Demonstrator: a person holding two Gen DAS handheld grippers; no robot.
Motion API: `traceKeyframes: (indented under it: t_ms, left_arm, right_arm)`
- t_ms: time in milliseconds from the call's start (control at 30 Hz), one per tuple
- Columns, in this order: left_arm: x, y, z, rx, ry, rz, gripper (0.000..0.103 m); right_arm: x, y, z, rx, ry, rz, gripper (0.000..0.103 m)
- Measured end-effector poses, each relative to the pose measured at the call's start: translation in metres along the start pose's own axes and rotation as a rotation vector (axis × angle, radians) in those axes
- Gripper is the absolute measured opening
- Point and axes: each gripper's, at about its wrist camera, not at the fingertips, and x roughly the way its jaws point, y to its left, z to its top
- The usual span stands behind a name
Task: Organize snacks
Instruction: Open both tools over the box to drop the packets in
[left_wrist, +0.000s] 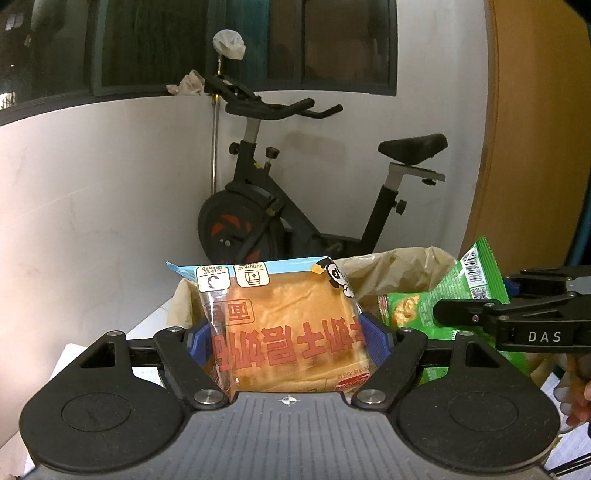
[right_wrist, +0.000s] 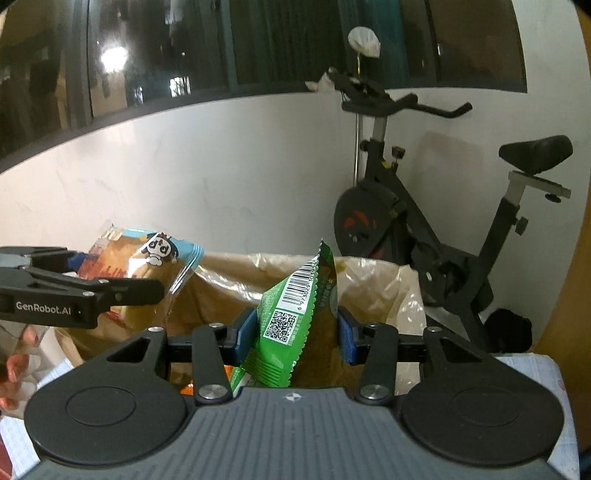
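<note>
Left tongs (left_wrist: 288, 338) pinching bread packet (left_wrist: 280, 325); right tongs (right_wrist: 295, 336) pinching green snack bag (right_wrist: 291, 317). Risk: slick wrappers slipping above lined box (right_wrist: 369, 280).

"DAS" on right gripper (left_wrist: 443, 314); "GenRobot.AI" on left gripper (right_wrist: 155, 291)

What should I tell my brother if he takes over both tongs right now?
Left tongs: shut on the bread packet, held up above the table.
Right tongs: shut on the green snack bag, also lifted.
Both snacks hang just in front of the plastic-lined box, side by side, neither inside yet.
Done: both snacks picked up.
Left: probably lower each into the box, then open the tongs. What else is in the box cannot be told from here.
</note>
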Motion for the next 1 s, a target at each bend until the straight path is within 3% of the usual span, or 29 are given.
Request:
traceKeyframes:
  t_ms: [467, 600, 1000]
  left_arm:
    - [0.008, 0.009, -0.007, 0.009, 0.061, 0.01, 0.084]
    - [0.001, 0.007, -0.002, 0.018, 0.022, 0.013, 0.092]
    - [-0.03, 0.013, 0.003, 0.001, -0.034, 0.019, 0.092]
  right_arm:
    - [0.013, 0.002, -0.007, 0.001, 0.089, -0.065, 0.054]
    - [0.012, -0.001, -0.006, 0.018, 0.087, -0.069, 0.065]
    - [-0.013, -0.001, 0.002, 0.048, 0.042, -0.064, 0.084]
